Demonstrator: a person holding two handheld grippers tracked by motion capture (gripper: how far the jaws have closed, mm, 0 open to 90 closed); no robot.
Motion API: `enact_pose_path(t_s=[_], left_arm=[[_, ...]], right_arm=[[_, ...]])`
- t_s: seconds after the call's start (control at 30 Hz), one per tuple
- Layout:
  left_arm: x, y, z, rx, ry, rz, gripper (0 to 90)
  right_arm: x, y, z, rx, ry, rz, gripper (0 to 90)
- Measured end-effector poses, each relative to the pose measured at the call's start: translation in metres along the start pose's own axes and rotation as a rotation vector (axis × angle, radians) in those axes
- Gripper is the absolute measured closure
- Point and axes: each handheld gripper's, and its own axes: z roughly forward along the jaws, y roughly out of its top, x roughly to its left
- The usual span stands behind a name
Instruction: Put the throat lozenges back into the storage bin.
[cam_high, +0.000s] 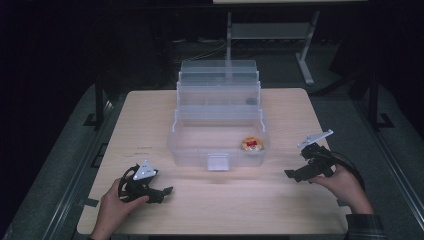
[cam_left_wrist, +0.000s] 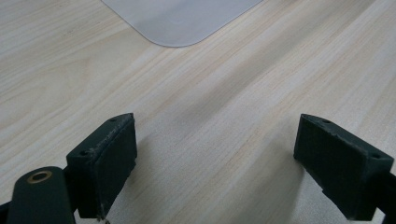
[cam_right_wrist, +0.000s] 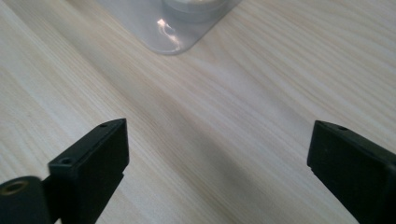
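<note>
A clear plastic tiered storage box (cam_high: 218, 131) is sitting open mid-tabletop (cam_high: 280, 200), holding a small round yellow-and-red container (cam_high: 251, 144) whose label is too blurred to read. The left gripper (cam_high: 162, 191) and right gripper (cam_high: 291, 174) are resting near it, jaws apart, gripping nothing.

Setting: a lab or test room with a staged recording station, not a home. A pale wood-grain laminate table (cam_high: 150, 115) stands alone in a dark room, lit from above. Dark grey floor around it. Black metal stand legs (cam_high: 97, 107) flank both sides of the table. Behind, a grey metal-framed bench (cam_high: 305, 55) with loose cables (cam_high: 212, 47) on the floor.
</note>
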Motion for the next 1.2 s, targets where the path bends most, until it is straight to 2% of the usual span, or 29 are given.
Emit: enact_pose_path(t_s=[0.13,0.5,0.63,0.9,1.2], left_arm=[[0.0,0.0,0.0,0.0,0.0,0.0,12.3],[0.0,0.0,0.0,0.0,0.0,0.0,12.3],[0.0,0.0,0.0,0.0,0.0,0.001,12.3],[0.0,0.0,0.0,0.003,0.001,0.003,12.3],[0.0,0.0,0.0,0.004,0.0,0.005,12.3]], right_arm=[[0.001,-0.007,0.002,-0.013,-0.009,0.013,2.6],[0.002,-0.025,0.006,-0.029,-0.077,0.027,1.2],[0.0,-0.033,0.006,-0.052,-0.078,0.056,1.2],[-0.002,-0.051,0.012,-0.073,-0.077,0.082,1.2],[-0.002,-0.068,0.016,-0.121,-0.115,0.11,0.1]])
